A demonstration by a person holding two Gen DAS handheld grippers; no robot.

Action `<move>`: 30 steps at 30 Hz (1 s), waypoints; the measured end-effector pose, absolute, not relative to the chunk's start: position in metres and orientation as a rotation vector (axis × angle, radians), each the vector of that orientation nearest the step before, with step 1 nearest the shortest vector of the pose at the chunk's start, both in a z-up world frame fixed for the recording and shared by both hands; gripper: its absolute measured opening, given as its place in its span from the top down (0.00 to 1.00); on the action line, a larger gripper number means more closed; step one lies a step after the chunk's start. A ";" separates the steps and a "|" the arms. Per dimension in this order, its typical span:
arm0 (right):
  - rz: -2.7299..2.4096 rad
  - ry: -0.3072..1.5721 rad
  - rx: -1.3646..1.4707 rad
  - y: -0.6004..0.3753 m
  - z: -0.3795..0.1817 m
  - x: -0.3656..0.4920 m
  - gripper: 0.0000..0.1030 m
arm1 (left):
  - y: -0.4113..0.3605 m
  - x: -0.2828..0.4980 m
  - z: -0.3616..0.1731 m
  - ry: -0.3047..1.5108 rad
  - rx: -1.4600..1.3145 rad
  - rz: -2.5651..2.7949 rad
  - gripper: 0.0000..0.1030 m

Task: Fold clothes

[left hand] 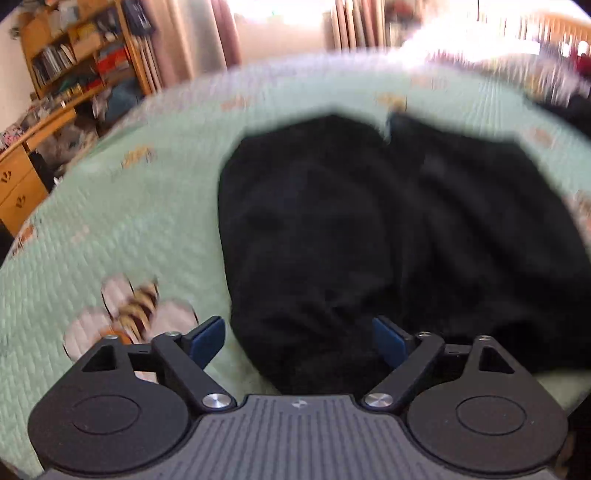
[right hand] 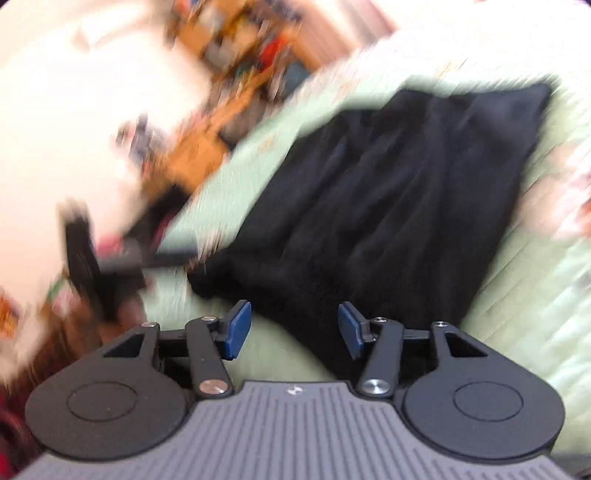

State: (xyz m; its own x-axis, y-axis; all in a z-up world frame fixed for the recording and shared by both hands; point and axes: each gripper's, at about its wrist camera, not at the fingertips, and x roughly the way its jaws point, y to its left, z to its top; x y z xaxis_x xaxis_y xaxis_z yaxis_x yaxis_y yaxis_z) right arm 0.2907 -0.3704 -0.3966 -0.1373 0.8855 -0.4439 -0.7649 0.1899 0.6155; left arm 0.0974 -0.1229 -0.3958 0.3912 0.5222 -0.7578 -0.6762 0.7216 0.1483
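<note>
A black garment [left hand: 388, 229] lies spread and rumpled on a pale green quilted bedspread [left hand: 129, 221]. My left gripper [left hand: 298, 341] is open, its blue pads on either side of the garment's near edge, just above it, holding nothing. In the right wrist view the same black garment [right hand: 388, 192] lies flat and stretches away to the upper right. My right gripper [right hand: 294, 329] is open and empty over the garment's near corner and the green bedspread [right hand: 517, 295]. Both views are blurred by motion.
A wooden desk and bookshelf [left hand: 66, 74] full of books stand beyond the bed's left edge. Curtains [left hand: 221, 33] and a bright window are at the back. Bee patterns [left hand: 136, 306] mark the bedspread. Dark blurred objects [right hand: 99, 266] lie at the bed's left side.
</note>
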 end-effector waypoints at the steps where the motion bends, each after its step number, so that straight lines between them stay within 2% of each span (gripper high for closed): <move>1: 1.380 0.901 0.194 -0.377 -0.391 0.304 0.47 | -0.123 0.096 -0.401 0.894 -0.206 0.766 0.15; 6: 1.109 0.902 0.388 -0.381 -0.394 0.406 0.47 | -0.124 0.078 -0.391 0.831 -0.264 0.748 0.15; 12: 0.912 0.980 0.608 -0.342 -0.438 0.511 0.47 | -0.120 0.055 -0.358 0.707 -0.329 0.737 0.13; 15: 0.840 1.051 0.607 -0.317 -0.459 0.539 0.47 | -0.108 0.048 -0.350 0.675 -0.381 0.760 0.13; 19: 0.870 1.034 0.586 -0.291 -0.462 0.546 0.47 | -0.096 0.050 -0.349 0.667 -0.417 0.776 0.13; 20: 0.887 1.038 0.574 -0.285 -0.463 0.547 0.49 | -0.095 0.052 -0.351 0.672 -0.420 0.781 0.13; 21: 0.895 1.038 0.547 -0.279 -0.462 0.549 0.61 | -0.095 0.053 -0.352 0.679 -0.423 0.786 0.13; 22: 0.897 1.039 0.524 -0.274 -0.463 0.550 0.87 | -0.094 0.055 -0.353 0.686 -0.427 0.791 0.13; 23: 0.904 1.054 0.504 -0.270 -0.464 0.552 0.94 | -0.095 0.056 -0.354 0.694 -0.426 0.795 0.13; 26: 0.913 1.006 0.448 -0.275 -0.456 0.550 0.95 | -0.098 0.058 -0.353 0.705 -0.414 0.796 0.13; 30: 0.788 0.837 0.334 -0.305 -0.428 0.547 0.95 | -0.105 0.063 -0.350 0.705 -0.399 0.773 0.13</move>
State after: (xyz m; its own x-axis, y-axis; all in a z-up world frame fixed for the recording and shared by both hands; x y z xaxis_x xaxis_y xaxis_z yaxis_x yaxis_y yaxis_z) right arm 0.5465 -0.3054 -0.4278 0.4144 0.7365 -0.5346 -0.4885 0.6756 0.5522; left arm 0.0634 -0.1055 -0.3503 0.5077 0.4946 -0.7055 -0.7478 0.6596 -0.0757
